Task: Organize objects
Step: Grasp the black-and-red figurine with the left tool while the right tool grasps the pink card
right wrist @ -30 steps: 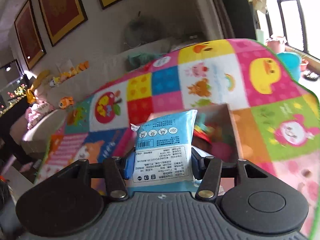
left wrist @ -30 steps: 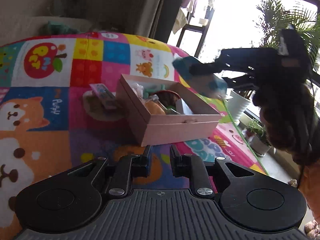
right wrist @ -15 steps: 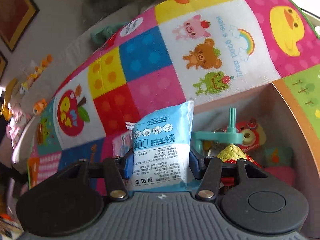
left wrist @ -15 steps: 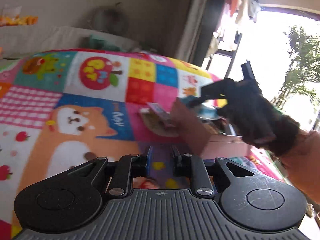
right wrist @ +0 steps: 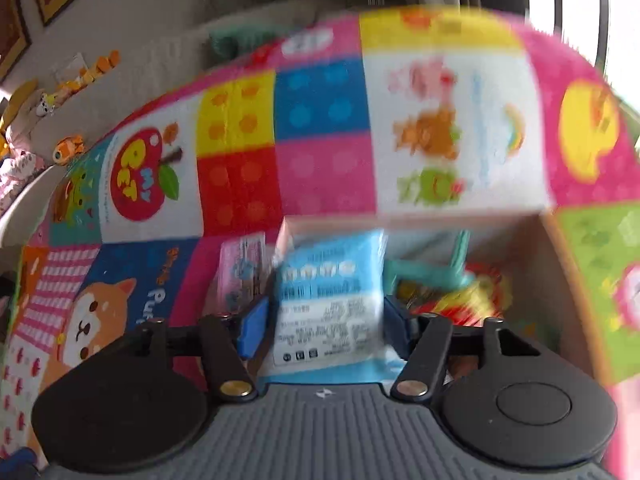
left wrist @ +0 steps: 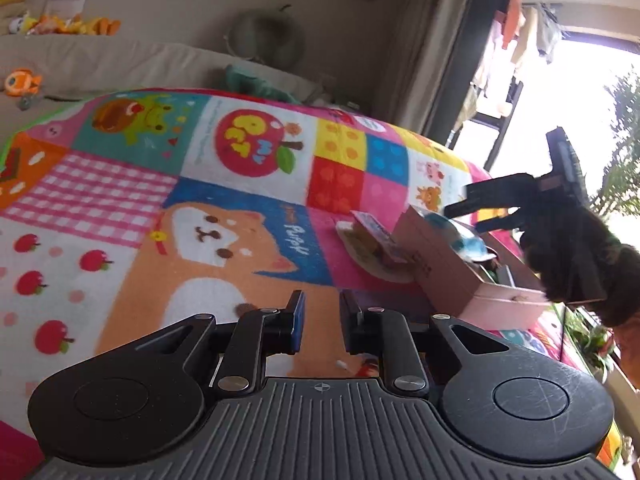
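A pink cardboard box (left wrist: 452, 268) stands on the colourful play mat and holds several toys. In the right wrist view, which is blurred, a light-blue tissue packet (right wrist: 330, 304) lies at the box's (right wrist: 560, 280) left end between the fingers of my right gripper (right wrist: 324, 320), which are spread wider than the packet. The packet (left wrist: 464, 236) and the right gripper (left wrist: 468, 212) also show in the left wrist view, over the box. My left gripper (left wrist: 320, 320) hovers low over the mat, empty, its fingers a narrow gap apart.
A pink card packet (left wrist: 376, 232) lies on a beige pad (left wrist: 360, 248) against the box's left side. Inside the box are a teal plastic piece (right wrist: 440, 268) and red-yellow toys (right wrist: 476, 296). A sofa with plush toys (left wrist: 60, 24) stands behind the mat.
The right gripper has lowered the tissue packet into the box and spread its fingers off it. The left gripper has swung left, so the box now sits further right in its view.
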`<control>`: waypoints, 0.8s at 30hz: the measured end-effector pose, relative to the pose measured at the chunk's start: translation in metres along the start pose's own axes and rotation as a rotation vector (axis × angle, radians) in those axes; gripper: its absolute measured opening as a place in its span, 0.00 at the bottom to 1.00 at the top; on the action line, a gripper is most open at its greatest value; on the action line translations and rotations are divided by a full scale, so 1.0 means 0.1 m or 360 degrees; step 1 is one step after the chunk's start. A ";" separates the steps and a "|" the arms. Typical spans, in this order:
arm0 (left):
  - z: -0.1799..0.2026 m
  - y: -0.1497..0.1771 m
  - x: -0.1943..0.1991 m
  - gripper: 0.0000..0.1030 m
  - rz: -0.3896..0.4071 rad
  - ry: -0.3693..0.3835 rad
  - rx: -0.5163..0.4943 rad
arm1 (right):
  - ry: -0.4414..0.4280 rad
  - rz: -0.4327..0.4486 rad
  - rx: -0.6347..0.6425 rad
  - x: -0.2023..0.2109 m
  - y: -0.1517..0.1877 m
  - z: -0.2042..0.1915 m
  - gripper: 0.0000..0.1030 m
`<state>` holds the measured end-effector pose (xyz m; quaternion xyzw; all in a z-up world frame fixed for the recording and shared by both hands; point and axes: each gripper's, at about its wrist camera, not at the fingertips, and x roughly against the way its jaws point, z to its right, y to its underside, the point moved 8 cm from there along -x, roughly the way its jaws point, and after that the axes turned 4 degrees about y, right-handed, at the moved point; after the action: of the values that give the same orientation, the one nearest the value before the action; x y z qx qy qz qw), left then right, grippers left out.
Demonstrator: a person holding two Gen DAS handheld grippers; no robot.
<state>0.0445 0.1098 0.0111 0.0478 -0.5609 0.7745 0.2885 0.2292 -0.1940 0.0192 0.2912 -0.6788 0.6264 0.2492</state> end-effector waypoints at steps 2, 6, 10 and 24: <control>-0.11 -0.04 -0.02 0.20 0.0016 -0.0017 0.0052 | 0.0086 0.0142 0.0121 0.24 -0.18 -0.14 0.73; -0.16 -0.09 -0.08 0.20 0.0038 0.0004 0.0120 | -0.0068 0.0109 0.0232 0.22 -0.47 -0.73 0.74; -0.14 -0.03 -0.06 0.20 0.0024 0.0066 0.0109 | 0.0066 -0.0071 0.0330 -0.43 -0.56 -1.17 0.74; -0.36 0.15 0.10 0.20 -0.0025 0.0042 0.0128 | 0.0256 -0.0326 0.0521 -1.06 -0.15 -1.34 0.41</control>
<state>0.0377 0.1434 -0.0106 0.0536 -0.5252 0.7946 0.2999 0.3111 -0.0528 -0.0332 0.3443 -0.5127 0.7209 0.3145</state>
